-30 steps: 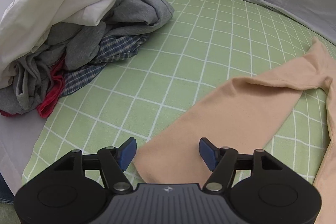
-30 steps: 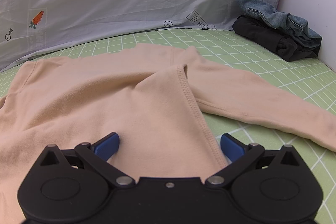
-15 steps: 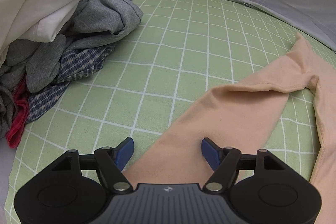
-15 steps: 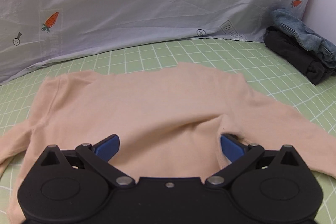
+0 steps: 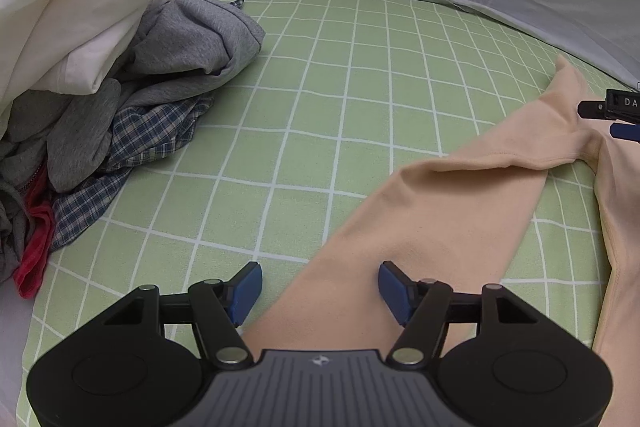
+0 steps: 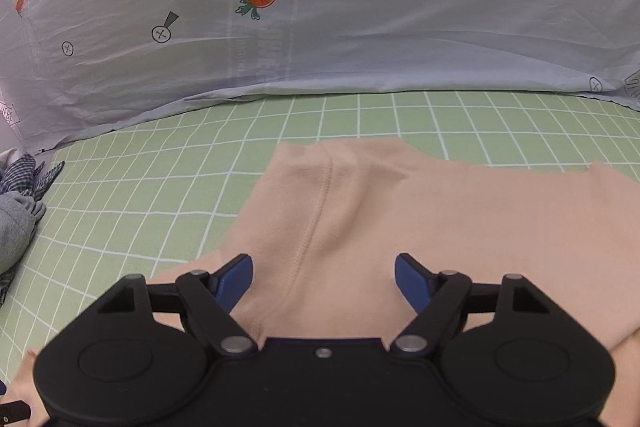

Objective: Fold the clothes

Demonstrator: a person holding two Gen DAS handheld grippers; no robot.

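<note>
Peach long-sleeve top [image 6: 420,227] lies spread flat on the green checked sheet [image 5: 340,99], one sleeve [image 5: 432,219] running diagonally toward the left wrist camera. Left gripper [image 5: 320,287] hangs over that sleeve's lower end, jaws apart and closing a little, blue pads [image 5: 248,287] either side of the fabric, not pinching it; nothing grasped. Right gripper [image 6: 323,277] sits over the shoulder area by the sleeve seam [image 6: 316,223], jaws closing, cloth between the pads [image 6: 412,279] but no visible pinch; released. Its tip also shows at the right edge of the left wrist view [image 5: 612,115], near the armpit. Unfolded pile [image 5: 100,75] well apart at left: white garment on top, grey sweatshirt, blue plaid shirt, red piece. Grey carrot-print cloth [image 6: 320,7] drapes behind the sheet.
</note>
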